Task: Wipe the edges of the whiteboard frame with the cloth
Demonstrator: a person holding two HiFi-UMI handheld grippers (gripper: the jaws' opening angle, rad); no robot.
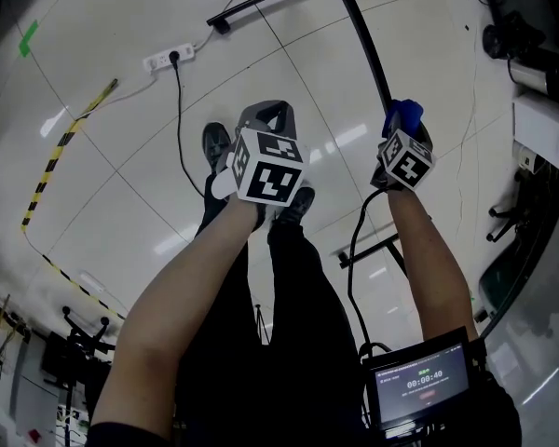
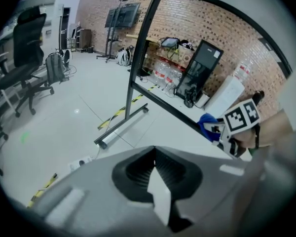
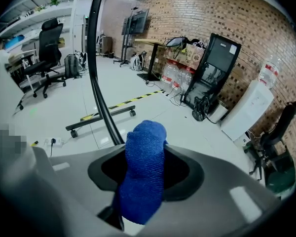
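Note:
The whiteboard's black frame edge (image 1: 363,40) runs as a thin bar from the top of the head view down to my right gripper (image 1: 402,117). That gripper is shut on a folded blue cloth (image 1: 405,112), and the cloth lies against the bar. In the right gripper view the blue cloth (image 3: 144,172) fills the gap between the jaws, and the black frame bar (image 3: 96,83) rises just behind it on the left. My left gripper (image 1: 265,116) hangs beside it to the left, shut and empty, away from the frame. In the left gripper view the frame (image 2: 143,48) stands ahead and the cloth (image 2: 207,124) shows at the right.
A white power strip (image 1: 168,57) with a black cable lies on the pale floor. Yellow-black tape (image 1: 70,138) crosses the floor at left. The board's wheeled foot (image 3: 101,117) is low behind the bar. A small screen (image 1: 421,380) hangs at the person's waist. An office chair (image 2: 27,58) stands far left.

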